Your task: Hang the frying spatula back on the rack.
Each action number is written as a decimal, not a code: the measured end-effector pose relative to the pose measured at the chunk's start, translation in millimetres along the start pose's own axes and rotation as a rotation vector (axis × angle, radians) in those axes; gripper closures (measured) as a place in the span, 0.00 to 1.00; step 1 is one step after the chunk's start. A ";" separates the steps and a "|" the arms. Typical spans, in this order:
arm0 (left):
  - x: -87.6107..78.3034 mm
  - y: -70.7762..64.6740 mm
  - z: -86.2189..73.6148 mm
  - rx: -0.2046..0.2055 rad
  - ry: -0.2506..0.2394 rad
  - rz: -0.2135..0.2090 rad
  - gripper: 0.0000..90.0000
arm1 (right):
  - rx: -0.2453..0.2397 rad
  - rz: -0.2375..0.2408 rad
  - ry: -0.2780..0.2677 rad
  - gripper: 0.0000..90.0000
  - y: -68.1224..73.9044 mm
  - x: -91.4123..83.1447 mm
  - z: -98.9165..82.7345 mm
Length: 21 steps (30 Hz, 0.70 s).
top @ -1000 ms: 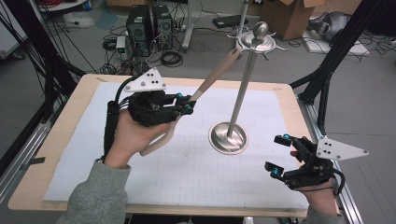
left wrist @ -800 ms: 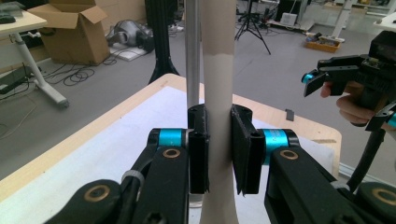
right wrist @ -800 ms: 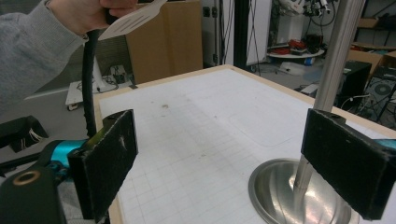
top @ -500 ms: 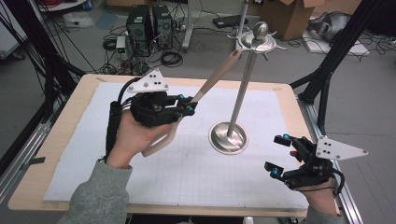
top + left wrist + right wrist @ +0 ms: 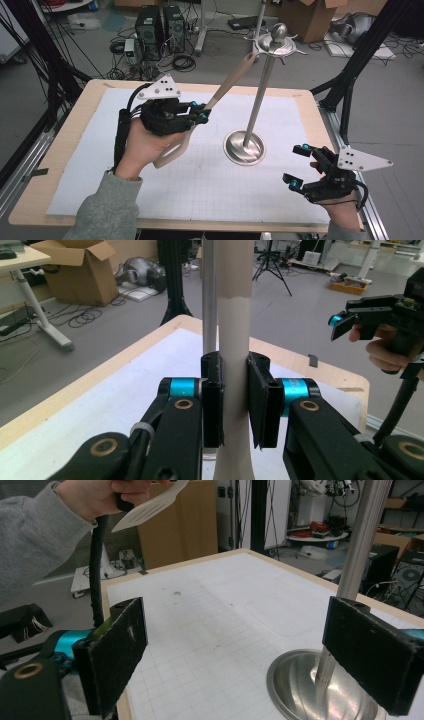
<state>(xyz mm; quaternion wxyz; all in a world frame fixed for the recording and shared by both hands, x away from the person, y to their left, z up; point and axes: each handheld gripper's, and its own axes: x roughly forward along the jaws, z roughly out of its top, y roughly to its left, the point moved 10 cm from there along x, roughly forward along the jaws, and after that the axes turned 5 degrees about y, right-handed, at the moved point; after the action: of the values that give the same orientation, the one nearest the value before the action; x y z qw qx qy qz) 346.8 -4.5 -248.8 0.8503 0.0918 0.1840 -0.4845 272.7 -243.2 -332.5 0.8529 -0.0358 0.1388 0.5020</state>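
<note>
A beige slotted spatula (image 5: pixel 230 85) is clamped by its handle in my left gripper (image 5: pixel 200 114), above the left half of the mat. Its handle slants up and to the right, and the tip reaches the hooked top disc (image 5: pixel 276 45) of a steel utensil stand (image 5: pixel 257 105). The blade hangs below the hand. In the left gripper view the pads of that gripper (image 5: pixel 234 405) press both sides of the handle (image 5: pixel 234 340), with the stand's pole (image 5: pixel 209 300) just behind. My right gripper (image 5: pixel 296 165) rests open at the mat's right edge, nothing between its jaws (image 5: pixel 240 655).
The stand's round steel base (image 5: pixel 244 147) sits on the white gridded mat (image 5: pixel 200 190), right of centre. The wooden table's edge (image 5: pixel 65 145) frames the mat. Black frame posts (image 5: pixel 350 85) rise at the far right. Boxes, computers and cables lie on the floor beyond.
</note>
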 end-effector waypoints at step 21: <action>-0.5 5.9 -0.5 -0.014 -0.009 0.007 0.87 | 0.000 0.001 0.003 0.11 0.3 1.3 -0.3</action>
<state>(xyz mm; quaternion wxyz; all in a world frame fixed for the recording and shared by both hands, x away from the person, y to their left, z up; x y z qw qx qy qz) 351.5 -0.9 -249.3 0.8534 0.0842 0.1834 -0.4807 272.9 -242.0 -333.1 0.8524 -0.0365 0.1402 0.5025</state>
